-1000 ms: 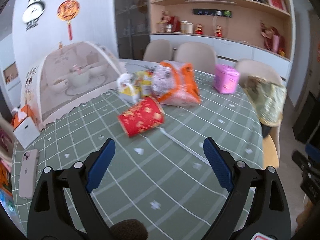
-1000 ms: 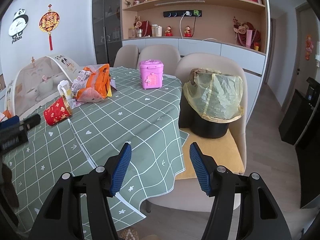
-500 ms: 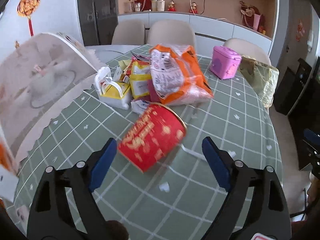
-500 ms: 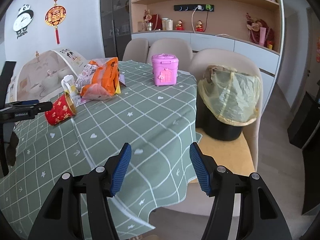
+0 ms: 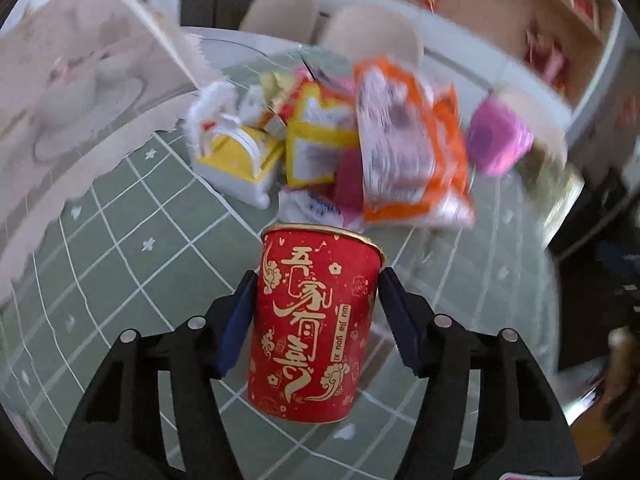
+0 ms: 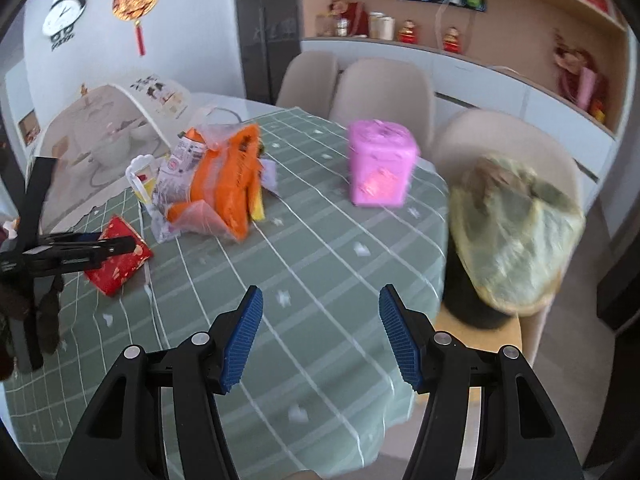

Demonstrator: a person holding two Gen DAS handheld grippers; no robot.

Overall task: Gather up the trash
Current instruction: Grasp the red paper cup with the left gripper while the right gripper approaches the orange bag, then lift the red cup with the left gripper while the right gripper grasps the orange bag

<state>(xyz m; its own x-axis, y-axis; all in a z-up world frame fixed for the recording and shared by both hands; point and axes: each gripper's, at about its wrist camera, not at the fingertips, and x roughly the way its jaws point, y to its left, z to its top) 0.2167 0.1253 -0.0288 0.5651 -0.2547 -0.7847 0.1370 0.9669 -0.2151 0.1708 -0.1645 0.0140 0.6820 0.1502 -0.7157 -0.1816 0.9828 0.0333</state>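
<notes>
Now, left tongs (image 5: 316, 300): the jaws have just been closing, with the red paper cup (image 5: 314, 328) between the blue pads; the pads sit at or against its sides, contact not certain.
Red paper cup: lying on its side on the worktop (image 5: 120, 248), rim toward the pile of wrappers, in the lower centre of the left wrist view.
Right tongs (image 6: 320, 336): jaws wide apart and empty, above the green checked cloth at the lower centre of the right wrist view.
Left wrist view only: gold lettering on the cup, the yellow and white carton (image 5: 236, 160), and the yellow packet (image 5: 316, 148) behind it; much of the background is blurred.
Right wrist view only: the left tongs seen from the side at the left edge over the cup (image 6: 120, 264), and the lined bin (image 6: 516, 240) on a chair at the right.
Both views: orange bag (image 6: 224, 184), pink box (image 6: 380, 160), mesh food cover (image 6: 108, 140).
Edges: the worktop's rounded edge runs along the lower right of the right wrist view, the bin just beyond it.
Open room: bare cloth between the orange bag, the pink box and the right tongs.
</notes>
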